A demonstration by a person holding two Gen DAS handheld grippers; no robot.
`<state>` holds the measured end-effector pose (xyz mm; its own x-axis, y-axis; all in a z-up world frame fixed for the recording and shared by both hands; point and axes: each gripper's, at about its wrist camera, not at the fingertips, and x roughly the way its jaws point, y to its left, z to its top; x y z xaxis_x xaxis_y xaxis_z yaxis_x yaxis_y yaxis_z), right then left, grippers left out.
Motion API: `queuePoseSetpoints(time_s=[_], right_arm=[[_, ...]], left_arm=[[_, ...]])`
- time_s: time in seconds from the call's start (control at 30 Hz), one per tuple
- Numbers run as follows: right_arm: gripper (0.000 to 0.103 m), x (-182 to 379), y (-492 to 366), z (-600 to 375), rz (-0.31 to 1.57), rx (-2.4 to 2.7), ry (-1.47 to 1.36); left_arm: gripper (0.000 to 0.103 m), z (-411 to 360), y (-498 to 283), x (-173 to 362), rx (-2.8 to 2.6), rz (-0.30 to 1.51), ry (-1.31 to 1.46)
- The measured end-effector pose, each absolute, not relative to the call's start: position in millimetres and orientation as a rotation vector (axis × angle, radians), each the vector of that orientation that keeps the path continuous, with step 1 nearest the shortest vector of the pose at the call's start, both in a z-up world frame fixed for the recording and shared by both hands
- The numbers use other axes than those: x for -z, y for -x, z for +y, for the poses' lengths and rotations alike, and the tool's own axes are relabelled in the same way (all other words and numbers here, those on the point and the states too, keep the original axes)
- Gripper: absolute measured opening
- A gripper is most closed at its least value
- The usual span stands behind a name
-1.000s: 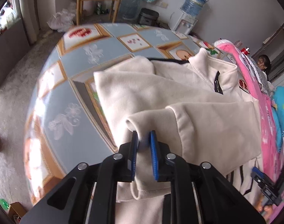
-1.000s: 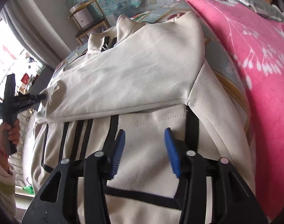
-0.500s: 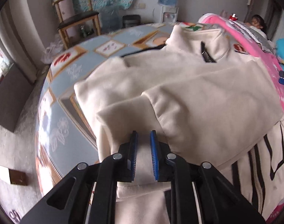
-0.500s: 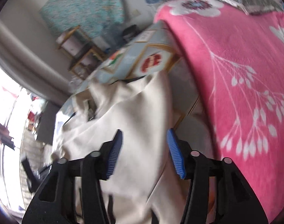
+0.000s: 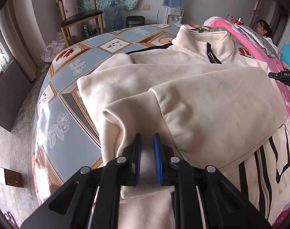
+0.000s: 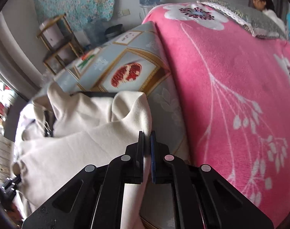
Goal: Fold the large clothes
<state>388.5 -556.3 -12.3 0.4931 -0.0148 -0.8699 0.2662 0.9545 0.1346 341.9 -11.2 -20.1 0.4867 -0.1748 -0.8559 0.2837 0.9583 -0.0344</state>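
A cream zip-up jacket [image 5: 202,99] with black stripes lies spread on the patterned table [image 5: 68,87], collar at the far side. Its left sleeve [image 5: 137,114] is folded across the body. My left gripper [image 5: 146,136] is shut on that sleeve near the cuff. In the right wrist view the jacket [image 6: 87,143] bunches at the left. My right gripper [image 6: 147,133] is at its right edge beside the pink blanket [image 6: 230,76]. Its jaws are closing, almost together, with the cream edge pinched between them.
The pink flowered blanket [image 5: 286,99] covers the table's right side. Beyond the far edge stand a wooden chair [image 5: 80,17] and a water dispenser [image 5: 173,0]. A person [image 5: 263,28] sits at the far right. A small box [image 5: 8,177] lies on the floor at the left.
My right gripper swung from over the jacket's striped lower part to its right edge by the blanket, and its jaws came together on the fabric. My left gripper rolled a little, still holding the sleeve.
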Motion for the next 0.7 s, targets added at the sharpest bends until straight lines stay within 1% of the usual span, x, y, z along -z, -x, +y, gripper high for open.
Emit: queuePoseSetpoints(time_s=[0.03, 0.1, 0.17, 0.23, 0.3, 0.37, 0.43, 0.47, 0.53, 0.6, 0.7], right_arm=[[0.016, 4.6, -381.4, -552.7, 1.030, 0.183, -0.251], [0.021, -11.6, -361.0, -543.0, 0.990, 0.164, -0.231], [0.038, -25.5, -333.6, -532.2, 0.957, 0.148, -0.205], [0.044, -38.6, -299.0, -516.3, 0.940, 0.128, -0.171], [0.050, -45.9, -266.5, -500.4, 0.937, 0.104, -0.163], [0.061, -45.2, -230.0, -482.0, 0.939, 0.081, -0.163], [0.067, -37.7, -204.3, -462.5, 0.955, 0.078, -0.154], [0.069, -30.6, -189.3, -451.8, 0.968, 0.078, -0.155], [0.070, -16.9, -167.8, -430.8, 1.007, 0.083, -0.149], [0.070, -5.7, -152.6, -414.3, 1.039, 0.078, -0.142], [0.071, 7.7, -133.3, -401.2, 1.066, 0.037, -0.211]], left_arm=[[0.014, -10.7, -340.7, 17.9, 0.284, 1.024, -0.118], [0.014, -8.5, -334.8, 11.4, 0.296, 1.021, -0.121], [0.015, -6.3, -325.0, 2.9, 0.312, 1.008, -0.131], [0.016, -3.3, -309.6, -5.1, 0.336, 1.006, -0.148], [0.022, 0.4, -294.6, -7.6, 0.342, 1.020, -0.156], [0.025, 6.3, -275.7, -6.8, 0.347, 1.042, -0.151], [0.031, 11.0, -256.3, -3.4, 0.342, 1.057, -0.140], [0.032, 12.3, -247.6, -1.5, 0.343, 1.065, -0.135], [0.036, 14.7, -226.9, 3.2, 0.335, 1.073, -0.124], [0.037, 16.4, -206.7, 8.5, 0.325, 1.080, -0.126], [0.037, 21.6, -184.8, 14.4, 0.308, 1.093, -0.127]])
